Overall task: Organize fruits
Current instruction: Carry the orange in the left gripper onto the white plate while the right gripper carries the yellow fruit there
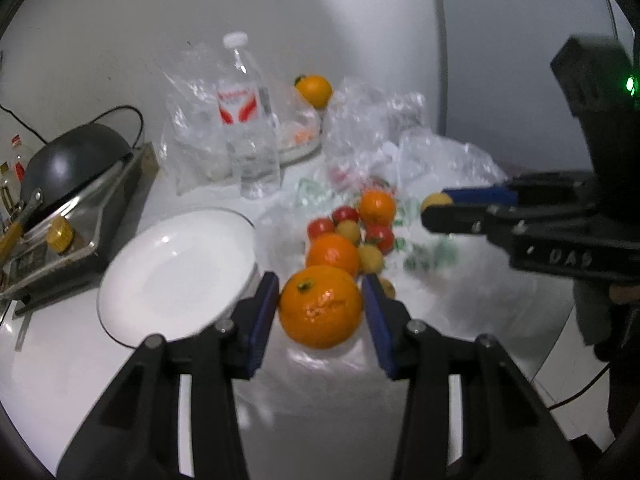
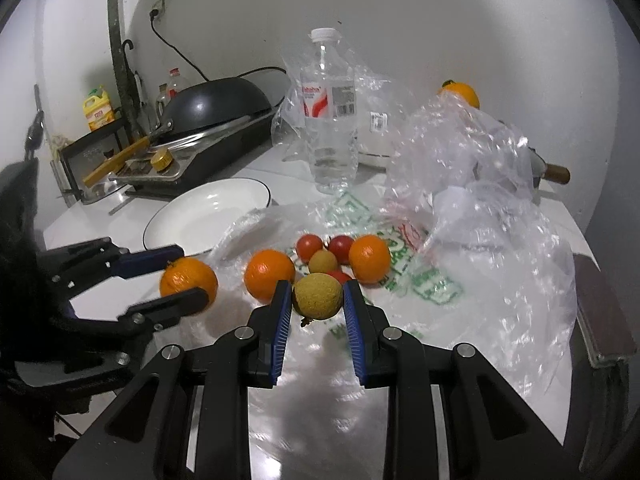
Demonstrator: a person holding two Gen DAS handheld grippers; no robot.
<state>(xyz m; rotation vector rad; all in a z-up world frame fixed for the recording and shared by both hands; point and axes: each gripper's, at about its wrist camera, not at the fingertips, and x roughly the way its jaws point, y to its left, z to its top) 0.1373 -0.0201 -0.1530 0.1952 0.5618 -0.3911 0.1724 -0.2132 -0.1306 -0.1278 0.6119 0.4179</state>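
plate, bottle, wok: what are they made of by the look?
Plate: likely glazed ceramic, glossy white with a thin dark rim line.
Bottle: clear thin plastic, see-through and ribbed, with a white screw cap and printed label.
Wok: dark metal, smooth with a soft highlight; the coating cannot be told.

Dim indoor light, glare on crinkled plastic bags (image 2: pixel 480 184), motion blur, dark fisheye corners, curved edges

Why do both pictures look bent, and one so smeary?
Left wrist view: fisheye lens bows the wall; motion blur smears the white plate and printed bag. Right wrist view: sharper, with glare on the crumpled plastic and shiny tabletop.
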